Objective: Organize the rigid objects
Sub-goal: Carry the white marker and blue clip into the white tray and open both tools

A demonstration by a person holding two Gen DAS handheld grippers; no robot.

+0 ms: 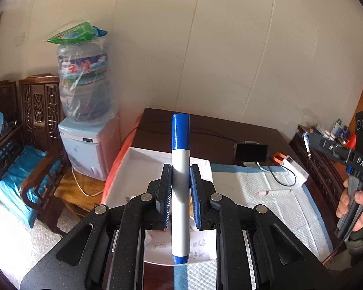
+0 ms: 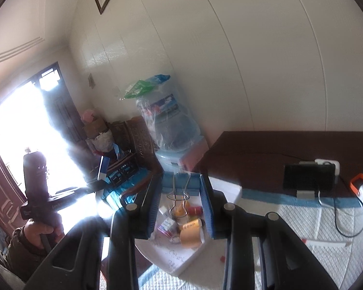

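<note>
My left gripper [image 1: 180,169] is shut on a marker [image 1: 180,142] with a white barrel and a blue cap, which stands upright between the pads. It hangs above a white box [image 1: 142,159] on the table. In the right wrist view my right gripper [image 2: 181,178] is shut on a blue binder clip [image 2: 181,184], whose wire handles hang down towards me. Under it, the white box [image 2: 227,186] holds a yellow tape roll [image 2: 191,235] and several small items. A hand [image 1: 358,207] holds the right gripper's handle at the far right of the left wrist view.
A white quilted pad [image 1: 273,193] with a blue border covers the dark wooden table [image 2: 266,152]. At the back are a phone on a stand [image 2: 308,177] and a white power bank [image 1: 295,169] with a cable. Left of the table stand a water dispenser [image 1: 87,130] and carved wooden chairs [image 1: 36,120].
</note>
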